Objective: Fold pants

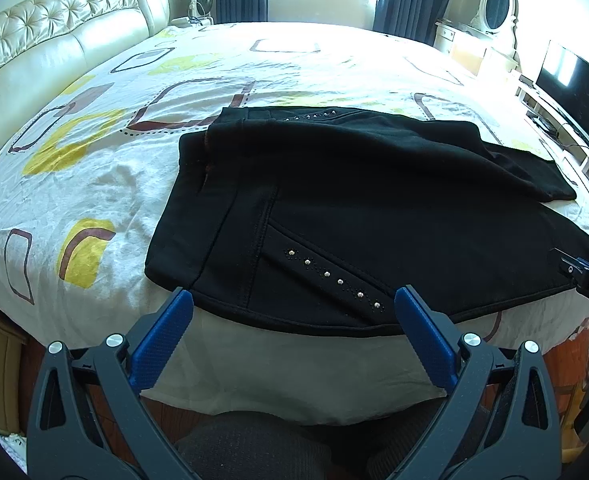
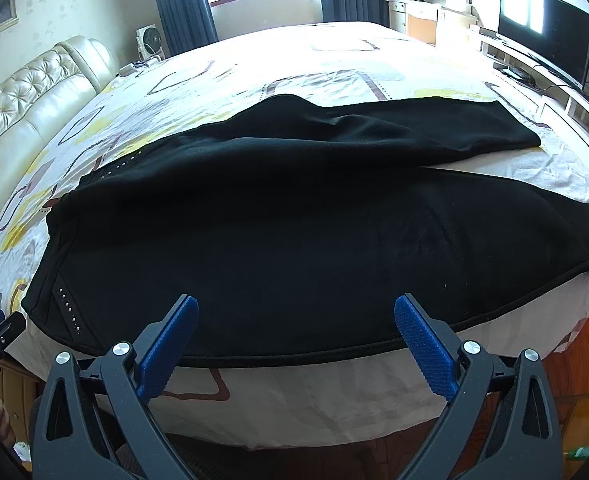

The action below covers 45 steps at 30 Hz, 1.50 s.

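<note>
Left gripper [image 1: 292,306] gapes wide at the waistband; black pants [image 1: 334,208] sprawl flat across the bed [image 1: 94,160], legs trailing rightward. Soft, floppy fabric: I'd pinch the hems. Right gripper [image 2: 296,314] hovers spread, holding nothing.

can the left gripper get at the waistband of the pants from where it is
Probably yes: the left gripper is open, the waistband of the pants lies just ahead on the bed, nothing lies between.

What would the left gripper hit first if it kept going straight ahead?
Probably the near edge of the black pants on the bed; the open left gripper points at it, though depth is unclear.
</note>
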Each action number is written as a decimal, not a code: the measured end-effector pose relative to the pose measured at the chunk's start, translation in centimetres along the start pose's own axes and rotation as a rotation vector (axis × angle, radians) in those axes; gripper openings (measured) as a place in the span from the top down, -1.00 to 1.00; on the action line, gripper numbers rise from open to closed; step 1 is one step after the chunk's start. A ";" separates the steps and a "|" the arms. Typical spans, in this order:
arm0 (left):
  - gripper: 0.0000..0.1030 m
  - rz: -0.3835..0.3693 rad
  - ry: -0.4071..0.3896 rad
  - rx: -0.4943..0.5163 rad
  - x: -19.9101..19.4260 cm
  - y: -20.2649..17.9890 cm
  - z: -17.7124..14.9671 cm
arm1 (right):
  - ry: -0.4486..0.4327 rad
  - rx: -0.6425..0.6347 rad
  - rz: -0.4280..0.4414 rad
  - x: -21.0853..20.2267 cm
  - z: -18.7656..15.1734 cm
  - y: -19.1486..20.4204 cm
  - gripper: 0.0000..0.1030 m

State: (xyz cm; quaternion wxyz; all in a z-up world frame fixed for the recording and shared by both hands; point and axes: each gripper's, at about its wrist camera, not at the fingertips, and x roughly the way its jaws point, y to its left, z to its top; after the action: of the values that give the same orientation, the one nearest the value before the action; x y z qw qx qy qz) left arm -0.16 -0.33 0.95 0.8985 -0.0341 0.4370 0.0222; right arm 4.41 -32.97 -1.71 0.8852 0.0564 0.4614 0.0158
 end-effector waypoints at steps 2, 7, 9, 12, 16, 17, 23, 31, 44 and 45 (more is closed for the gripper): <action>-0.96 0.000 0.000 0.000 0.0 0.0 0.0 | 0.003 0.001 0.002 0.1 0.0 0.0 -0.90; -0.96 0.001 0.002 0.001 0.1 0.1 0.0 | 0.010 0.000 0.005 0.2 0.0 0.1 -0.90; -0.96 -0.001 0.004 0.001 0.1 0.1 -0.1 | 0.011 0.001 0.006 0.2 0.1 0.0 -0.90; -0.96 0.004 0.001 -0.001 0.2 0.1 -0.1 | 0.015 0.002 0.007 0.2 0.1 0.0 -0.90; -0.96 0.002 0.002 0.000 0.2 0.1 -0.1 | 0.019 0.005 0.010 0.3 0.1 0.1 -0.90; -0.96 0.001 0.002 0.000 0.1 0.1 -0.1 | 0.022 0.006 0.009 0.3 0.1 0.0 -0.90; -0.96 0.001 0.009 0.006 0.2 -0.1 -0.2 | 0.025 0.013 0.014 0.4 0.2 0.0 -0.90; -0.96 0.001 0.009 0.009 0.2 -0.3 -0.3 | 0.032 0.016 0.017 0.4 0.2 -0.1 -0.90; -0.96 0.000 0.011 0.014 0.3 -0.4 -0.5 | 0.039 0.028 0.025 0.6 0.2 -0.2 -0.90; -0.96 0.000 0.010 0.014 0.3 -0.4 -0.5 | 0.040 0.029 0.025 0.6 0.2 -0.3 -0.90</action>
State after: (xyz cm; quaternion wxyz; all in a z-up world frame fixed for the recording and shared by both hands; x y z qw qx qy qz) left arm -0.33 -0.77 0.46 0.8965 -0.0278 0.4418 0.0191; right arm 4.90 -33.22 -2.10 0.8747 0.0750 0.4784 0.0213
